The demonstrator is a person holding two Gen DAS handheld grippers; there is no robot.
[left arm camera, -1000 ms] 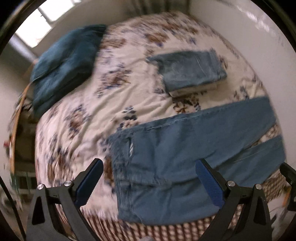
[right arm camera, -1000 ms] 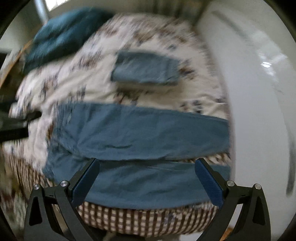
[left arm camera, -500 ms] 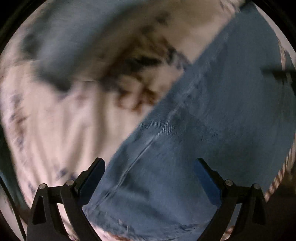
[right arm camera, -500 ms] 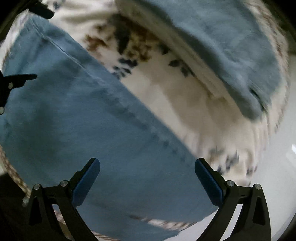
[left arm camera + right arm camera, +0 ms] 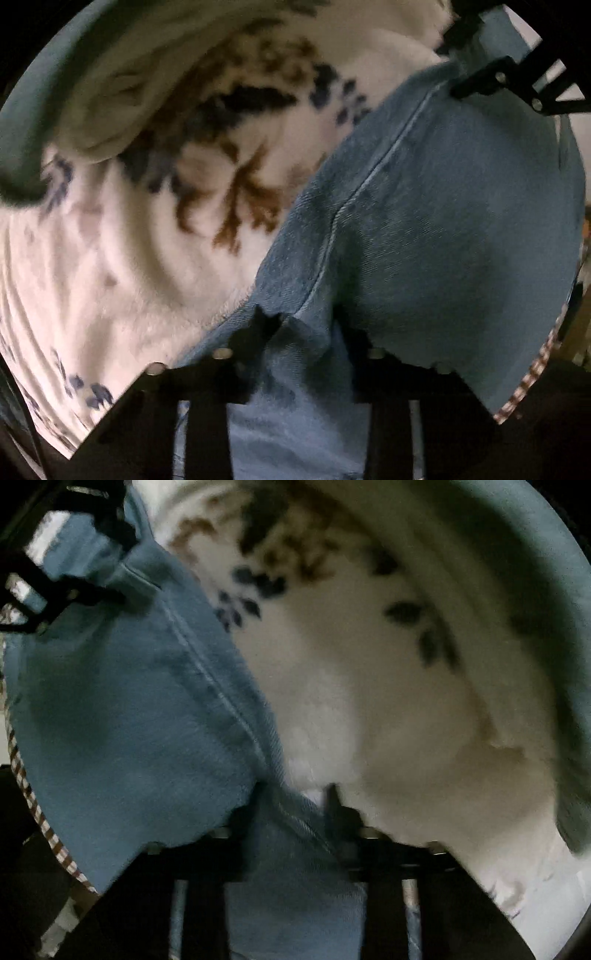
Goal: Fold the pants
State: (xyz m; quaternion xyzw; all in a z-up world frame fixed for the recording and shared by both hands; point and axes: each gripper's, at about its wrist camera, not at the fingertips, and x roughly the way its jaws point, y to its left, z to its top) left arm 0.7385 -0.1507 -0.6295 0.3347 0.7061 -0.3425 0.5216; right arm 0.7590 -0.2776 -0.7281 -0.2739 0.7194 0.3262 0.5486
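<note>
The blue denim pants [image 5: 443, 221] lie flat on the bed, their seamed outer edge running diagonally. In the left wrist view my left gripper [image 5: 301, 325] points steeply down at that edge. Its jaws are closing, with a raised pinch of denim between the pads. In the right wrist view the same pants [image 5: 129, 720] fill the left side. The jaws of my right gripper [image 5: 295, 801] are also closing, on a bunched fold of the seam. Each view shows the other gripper further along the same edge: the right gripper [image 5: 452, 62] and the left gripper [image 5: 125, 570].
A white fleece blanket [image 5: 147, 277] with brown and blue flowers covers the bed beyond the pants' edge. Another folded pair of jeans [image 5: 546, 590] lies past it. A brown checked sheet [image 5: 535, 373] shows at the bed's near edge.
Both grippers came down from high over the bed onto the pants' far edge. Their jaws went from wide open to nearly shut, each pinching up denim.
</note>
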